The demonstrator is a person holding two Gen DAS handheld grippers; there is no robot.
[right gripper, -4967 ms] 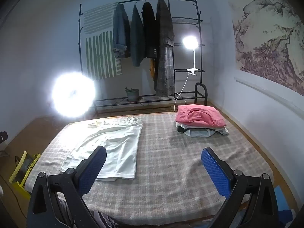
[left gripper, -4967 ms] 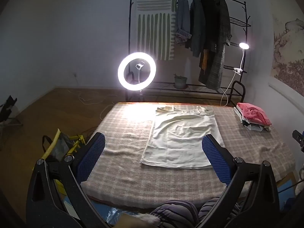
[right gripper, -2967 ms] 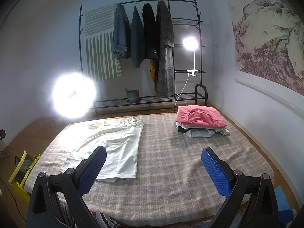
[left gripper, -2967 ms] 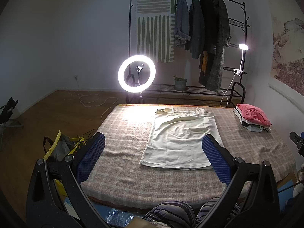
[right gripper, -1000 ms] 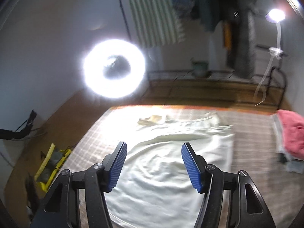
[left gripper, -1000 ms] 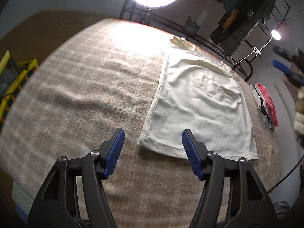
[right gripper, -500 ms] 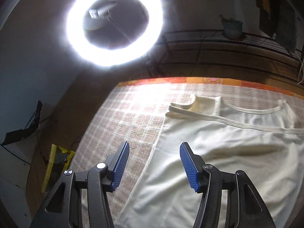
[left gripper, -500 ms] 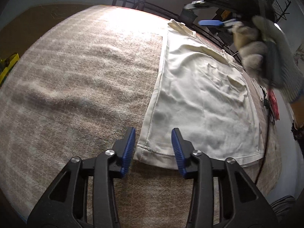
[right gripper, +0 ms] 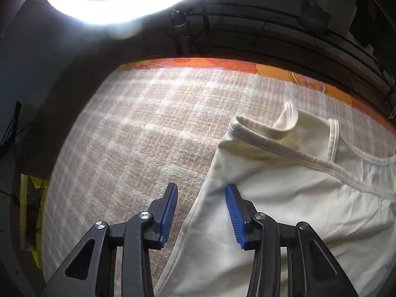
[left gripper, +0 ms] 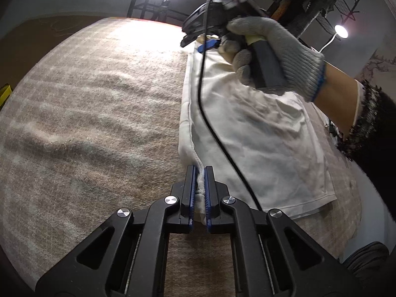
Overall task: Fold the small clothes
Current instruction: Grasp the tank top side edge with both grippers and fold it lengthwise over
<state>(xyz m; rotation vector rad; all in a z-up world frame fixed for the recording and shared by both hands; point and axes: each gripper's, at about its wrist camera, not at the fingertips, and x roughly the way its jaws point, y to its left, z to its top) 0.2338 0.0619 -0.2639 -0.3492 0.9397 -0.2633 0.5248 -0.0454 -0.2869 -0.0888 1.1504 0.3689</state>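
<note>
**Left gripper clamped on the hem corner, right gripper apart over the shoulder edge**

My left gripper [left gripper: 200, 173] is closed on the near corner of the white shirt [left gripper: 259, 133], a bunch of hem pinched between its blue pads [left gripper: 190, 190]. The shirt lies flat on the plaid blanket [left gripper: 86, 113] covering the bed, stretching away toward 1 o'clock in the left wrist view. My gloved right hand [left gripper: 272, 49] carries my right gripper [right gripper: 201, 190] at the far end of the shirt's left edge, with a black cable [left gripper: 205, 113] trailing over the cloth. Its jaws are apart, straddling that side edge just below the folded sleeve [right gripper: 272, 128]. The ring light [right gripper: 118, 7] glares at 11 o'clock.
</note>
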